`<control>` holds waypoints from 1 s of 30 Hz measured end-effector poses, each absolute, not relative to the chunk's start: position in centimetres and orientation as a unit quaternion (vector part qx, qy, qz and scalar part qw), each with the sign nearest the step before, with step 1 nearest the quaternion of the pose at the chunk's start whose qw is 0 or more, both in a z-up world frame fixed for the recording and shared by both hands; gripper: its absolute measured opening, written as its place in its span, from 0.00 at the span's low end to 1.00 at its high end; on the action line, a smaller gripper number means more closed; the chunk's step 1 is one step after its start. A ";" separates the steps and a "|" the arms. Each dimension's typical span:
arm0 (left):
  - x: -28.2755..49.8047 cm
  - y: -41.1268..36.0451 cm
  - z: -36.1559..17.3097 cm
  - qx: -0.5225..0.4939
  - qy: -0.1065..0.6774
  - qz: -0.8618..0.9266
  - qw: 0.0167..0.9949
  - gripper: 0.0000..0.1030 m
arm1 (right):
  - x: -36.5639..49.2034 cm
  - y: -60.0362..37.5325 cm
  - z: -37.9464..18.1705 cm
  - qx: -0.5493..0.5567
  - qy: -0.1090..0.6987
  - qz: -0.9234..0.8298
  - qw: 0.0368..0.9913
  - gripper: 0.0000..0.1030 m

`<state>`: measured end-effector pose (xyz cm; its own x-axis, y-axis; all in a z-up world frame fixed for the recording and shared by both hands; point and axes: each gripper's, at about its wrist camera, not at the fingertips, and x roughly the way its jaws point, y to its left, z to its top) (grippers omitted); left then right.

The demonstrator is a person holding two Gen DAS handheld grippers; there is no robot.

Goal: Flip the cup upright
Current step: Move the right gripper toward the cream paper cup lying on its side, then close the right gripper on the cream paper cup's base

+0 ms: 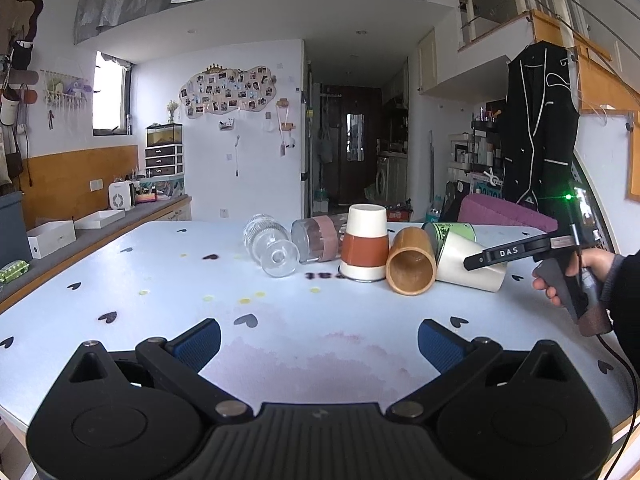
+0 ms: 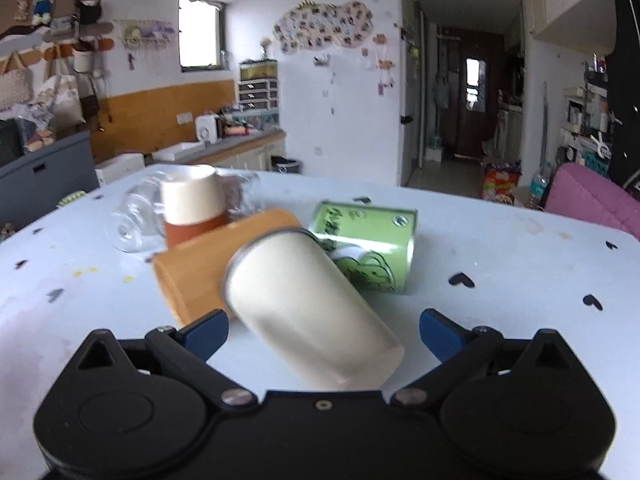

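A cream cup (image 2: 308, 312) lies on its side on the pale blue table (image 2: 520, 264), between the open fingers of my right gripper (image 2: 322, 330); neither blue pad touches it. In the left wrist view the same cup (image 1: 468, 262) lies at the right end of a row of cups, with the right gripper (image 1: 484, 260) beside it. My left gripper (image 1: 318, 340) is open and empty, low over the near part of the table (image 1: 160, 280). A wooden cup (image 1: 410, 266) lies on its side with its mouth toward me. A white and brown cup (image 1: 366, 246) stands upside down.
A clear ribbed glass (image 1: 270, 246) and a pink-banded glass jar (image 1: 318, 240) lie on their sides at the left of the row. A green printed can (image 2: 368, 248) lies behind the cream cup. A pink chair (image 1: 504, 212) stands past the table's far right edge.
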<state>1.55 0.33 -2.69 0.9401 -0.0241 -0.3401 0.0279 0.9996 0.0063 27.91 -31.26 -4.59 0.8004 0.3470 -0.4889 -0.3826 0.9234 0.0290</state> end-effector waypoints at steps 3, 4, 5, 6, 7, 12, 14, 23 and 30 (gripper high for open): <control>1.6 0.3 -2.8 0.005 0.173 -0.013 0.985 1.00 | 29.1 -31.8 -5.6 -0.008 0.274 0.197 0.941 1.00; 1.6 0.4 -2.8 0.004 0.173 -0.012 0.985 1.00 | 29.0 -31.8 -5.8 0.001 0.277 0.205 0.939 1.00; 1.6 0.5 -2.8 0.002 0.174 -0.011 0.985 1.00 | 28.7 -31.7 -5.9 0.004 0.278 0.214 0.936 1.00; 1.6 0.5 -2.8 0.001 0.174 -0.010 0.985 1.00 | 28.3 -31.5 -6.0 0.001 0.274 0.218 0.937 1.00; 1.6 0.6 -2.8 0.000 0.173 -0.010 0.985 1.00 | 27.7 -31.4 -6.0 -0.004 0.270 0.227 0.936 1.00; 1.7 0.4 -2.8 -0.003 0.175 -0.013 0.985 1.00 | 24.8 -31.0 -5.2 -0.004 0.245 0.268 0.932 1.00; 1.7 0.1 -2.8 0.000 0.176 -0.017 0.984 1.00 | 24.1 -30.4 -5.2 -0.022 0.237 0.266 0.934 1.00; 2.1 -0.1 -3.0 0.004 0.178 -0.023 0.984 1.00 | 25.5 -29.0 -6.0 -0.094 0.264 0.235 0.931 0.86; 2.1 -0.2 -3.1 0.003 0.180 -0.026 0.983 1.00 | 24.1 -30.2 -5.6 -0.075 0.255 0.263 0.928 0.66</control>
<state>2.06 -0.22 -3.13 0.9340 -0.0490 -0.3540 0.0515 0.9987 -0.0023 24.05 -30.16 -5.60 0.7321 0.4493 -0.5121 -0.5262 0.8504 -0.0061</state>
